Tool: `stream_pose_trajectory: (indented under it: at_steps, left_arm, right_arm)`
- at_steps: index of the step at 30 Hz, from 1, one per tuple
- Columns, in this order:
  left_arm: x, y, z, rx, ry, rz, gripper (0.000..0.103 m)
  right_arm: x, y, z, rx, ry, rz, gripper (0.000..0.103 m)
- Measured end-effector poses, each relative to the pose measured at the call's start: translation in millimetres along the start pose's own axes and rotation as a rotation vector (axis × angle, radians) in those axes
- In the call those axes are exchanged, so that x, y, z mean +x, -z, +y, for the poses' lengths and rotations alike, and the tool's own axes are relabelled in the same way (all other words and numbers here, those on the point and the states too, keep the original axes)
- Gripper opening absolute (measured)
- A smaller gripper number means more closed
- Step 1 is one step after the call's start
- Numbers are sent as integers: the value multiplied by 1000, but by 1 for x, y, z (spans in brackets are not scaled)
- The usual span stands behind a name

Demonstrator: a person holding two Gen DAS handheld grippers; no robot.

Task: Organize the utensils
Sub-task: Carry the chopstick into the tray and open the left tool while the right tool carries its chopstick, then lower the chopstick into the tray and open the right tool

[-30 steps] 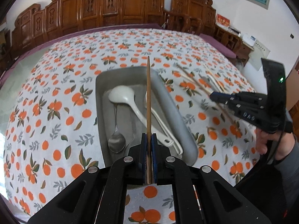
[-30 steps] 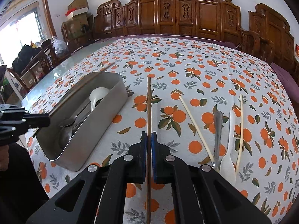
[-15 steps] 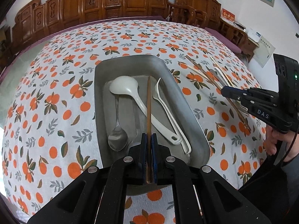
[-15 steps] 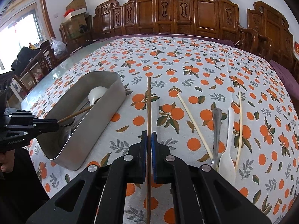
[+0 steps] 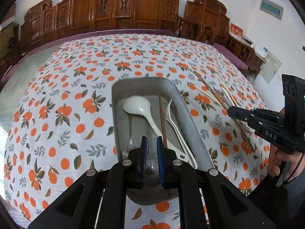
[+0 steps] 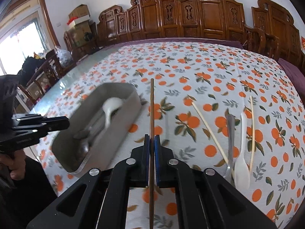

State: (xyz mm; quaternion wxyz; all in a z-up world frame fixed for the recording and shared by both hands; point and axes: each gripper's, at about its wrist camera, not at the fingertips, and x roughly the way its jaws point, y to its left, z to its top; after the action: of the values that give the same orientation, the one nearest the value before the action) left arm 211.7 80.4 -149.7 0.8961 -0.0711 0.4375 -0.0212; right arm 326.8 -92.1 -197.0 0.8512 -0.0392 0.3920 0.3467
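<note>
Utensils are being gathered into the metal tray (image 5: 190,122) mid-table: a brown chopstick (image 5: 163,122) lies inside, the left gripper (image 5: 151,160) opening empty above it. The right gripper (image 6: 152,148) pinches a second chopstick (image 6: 152,106), probably next in.

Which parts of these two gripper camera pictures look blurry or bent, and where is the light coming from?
Right wrist view: the metal tray and white ladle are smeared by motion blur, while the held brown chopstick stays sharp; daylight blows out the window. Left wrist view: mostly crisp, tablecloth evenly lit. Both views: the fisheye bows the table edge, corners vignette black.
</note>
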Motion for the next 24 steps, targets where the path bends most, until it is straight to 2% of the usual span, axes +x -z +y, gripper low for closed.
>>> stream_pose_trajectory:
  at_steps: [8,24]
  left_arm:
    - [-15,-6,14,-19,-21,-56,9]
    - [-30,-12,40,-61,-62,-106,9]
  right_arm:
    - [3,-22,40,-13,-65,-16,6]
    - [62,-40,89,-2,-120,39,6]
